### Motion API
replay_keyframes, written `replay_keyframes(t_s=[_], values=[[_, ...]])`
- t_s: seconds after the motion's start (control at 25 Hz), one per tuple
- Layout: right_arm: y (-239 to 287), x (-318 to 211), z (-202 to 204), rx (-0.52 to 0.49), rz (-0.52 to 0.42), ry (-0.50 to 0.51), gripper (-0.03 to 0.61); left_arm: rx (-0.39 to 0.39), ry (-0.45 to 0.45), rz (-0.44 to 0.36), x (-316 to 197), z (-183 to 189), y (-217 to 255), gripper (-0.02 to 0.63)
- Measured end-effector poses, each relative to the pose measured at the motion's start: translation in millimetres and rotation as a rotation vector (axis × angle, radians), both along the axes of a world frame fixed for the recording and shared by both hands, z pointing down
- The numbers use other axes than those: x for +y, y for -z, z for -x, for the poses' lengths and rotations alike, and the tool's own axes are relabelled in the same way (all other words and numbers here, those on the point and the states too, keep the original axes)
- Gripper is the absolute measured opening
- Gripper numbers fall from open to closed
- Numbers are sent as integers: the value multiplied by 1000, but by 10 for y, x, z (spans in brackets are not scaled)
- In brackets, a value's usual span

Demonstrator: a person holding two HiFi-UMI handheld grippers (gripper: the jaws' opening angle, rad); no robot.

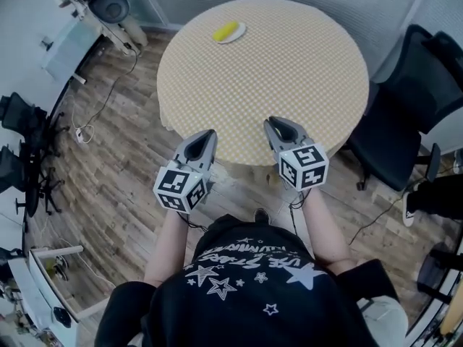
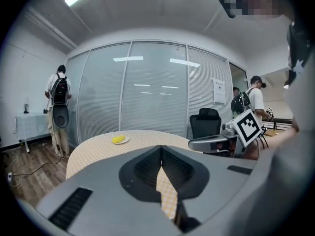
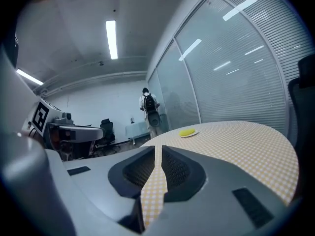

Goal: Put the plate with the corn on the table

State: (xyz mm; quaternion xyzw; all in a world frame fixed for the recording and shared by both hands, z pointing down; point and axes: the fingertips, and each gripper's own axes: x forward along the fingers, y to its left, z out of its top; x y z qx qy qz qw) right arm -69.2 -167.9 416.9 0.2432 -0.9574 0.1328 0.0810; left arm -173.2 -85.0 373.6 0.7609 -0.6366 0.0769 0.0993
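1 plate [image 1: 241, 30] w/ corn [image 1: 224, 32] on tbl [image 1: 289, 85]

Office: glass partition [image 2: 147, 92] w/ blinds [image 2: 206, 90], swivel chair [image 1: 405, 114]

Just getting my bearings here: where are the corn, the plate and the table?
corn [image 1: 225, 31], head view, middle of the yellow cob
plate [image 1: 242, 30], head view, bare rim right of the corn
table [image 1: 289, 78], head view, bare checked cloth near its middle

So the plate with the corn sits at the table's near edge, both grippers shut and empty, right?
No: the head view shows the plate with the corn on the table, at its far edge. Left gripper and right gripper are shut and empty.
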Motion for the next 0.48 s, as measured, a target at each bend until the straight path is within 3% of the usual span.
replay_keyframes(t_s=[0.48], values=[[76,497,140,73,-32,46,54,54,38,-27,542,201,-15,4]])
